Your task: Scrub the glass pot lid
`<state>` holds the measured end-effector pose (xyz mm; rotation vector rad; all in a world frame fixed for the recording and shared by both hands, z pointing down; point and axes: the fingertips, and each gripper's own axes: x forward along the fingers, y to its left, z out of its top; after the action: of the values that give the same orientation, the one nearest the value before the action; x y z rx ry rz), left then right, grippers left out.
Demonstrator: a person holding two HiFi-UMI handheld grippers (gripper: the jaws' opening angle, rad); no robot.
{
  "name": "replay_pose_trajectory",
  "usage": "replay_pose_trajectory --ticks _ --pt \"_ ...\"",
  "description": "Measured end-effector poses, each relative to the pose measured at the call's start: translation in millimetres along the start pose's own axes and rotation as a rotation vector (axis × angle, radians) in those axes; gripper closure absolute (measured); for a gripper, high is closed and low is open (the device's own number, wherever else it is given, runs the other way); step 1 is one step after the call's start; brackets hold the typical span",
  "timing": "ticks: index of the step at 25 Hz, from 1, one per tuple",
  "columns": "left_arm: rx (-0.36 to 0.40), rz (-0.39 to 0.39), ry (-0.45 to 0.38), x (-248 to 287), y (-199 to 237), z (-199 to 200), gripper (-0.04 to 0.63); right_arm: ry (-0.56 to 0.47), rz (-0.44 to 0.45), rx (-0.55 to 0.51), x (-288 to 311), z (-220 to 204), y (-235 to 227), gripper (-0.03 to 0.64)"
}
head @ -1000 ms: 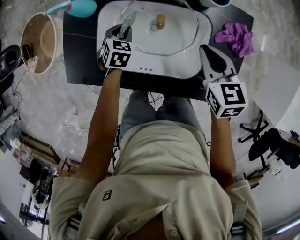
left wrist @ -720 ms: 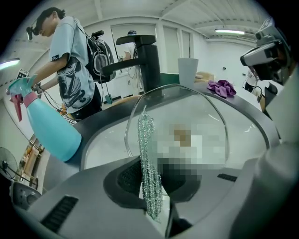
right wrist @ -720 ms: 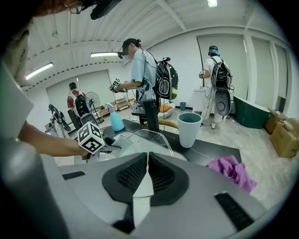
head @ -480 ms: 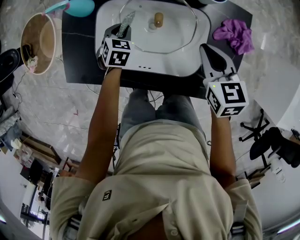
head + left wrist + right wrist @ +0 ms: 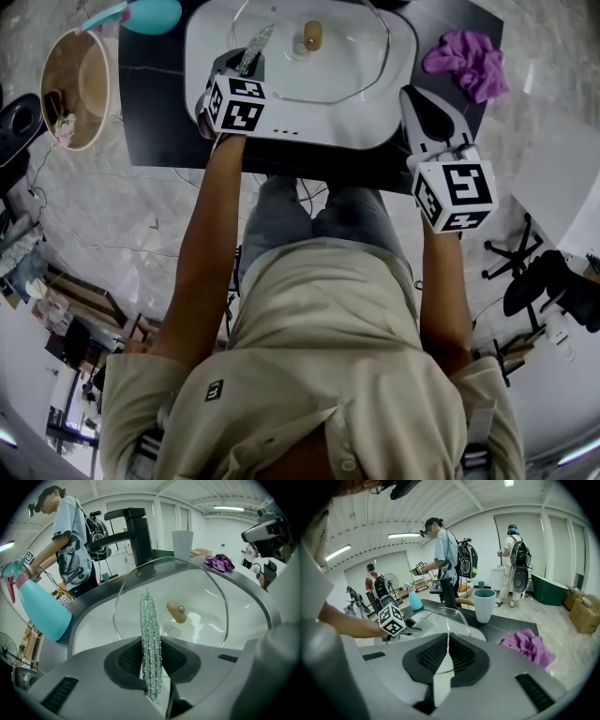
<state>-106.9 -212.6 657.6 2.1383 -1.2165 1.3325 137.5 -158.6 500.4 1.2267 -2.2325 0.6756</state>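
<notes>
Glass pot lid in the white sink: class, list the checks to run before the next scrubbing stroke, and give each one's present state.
1. Grip: left gripper clamps the glittery silver-green scrubbing pad: ok.
2. Placement: round glass pot lid, wooden knob showing, sits in the white sink: ok.
3. Contact: pad touching lid: cannot tell; its tip is near the rim.
4. Support: right gripper steadying lid: not ok; shut, empty, off the lid.
5. Lid wetted or soaped: cannot tell.
</notes>
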Motion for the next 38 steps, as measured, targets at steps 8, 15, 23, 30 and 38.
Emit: replay_pose_trajectory --ticks 8,15,23,30,38 --pt "0.109 -0.121 -0.01 18.2 -72.6 24.2 0.508 0.005 -0.023 0.042 -4.8 -19.2 -16.3 0.589" --pt "0.295 -0.306 -0.013 30.4 -172.8 49.9 0.508 0.004 -0.048 0.073 -11.6 -27.7 -27.9 0.589" --pt "0.354 -0.361 -0.012 32.5 -199.3 56.4 0.508 0.002 -0.063 0.091 -13.8 -30.2 -36.3 0.589" --pt "0.379 -0.372 0.001 32.8 -195.0 52.4 0.508 -0.001 -0.056 0.083 -8.9 -23.3 -34.6 0.589" --pt "0.376 -0.349 0.069 30.4 -163.1 23.9 0.508 -0.008 -0.04 0.067 -2.7 -12.2 -24.3 0.589"
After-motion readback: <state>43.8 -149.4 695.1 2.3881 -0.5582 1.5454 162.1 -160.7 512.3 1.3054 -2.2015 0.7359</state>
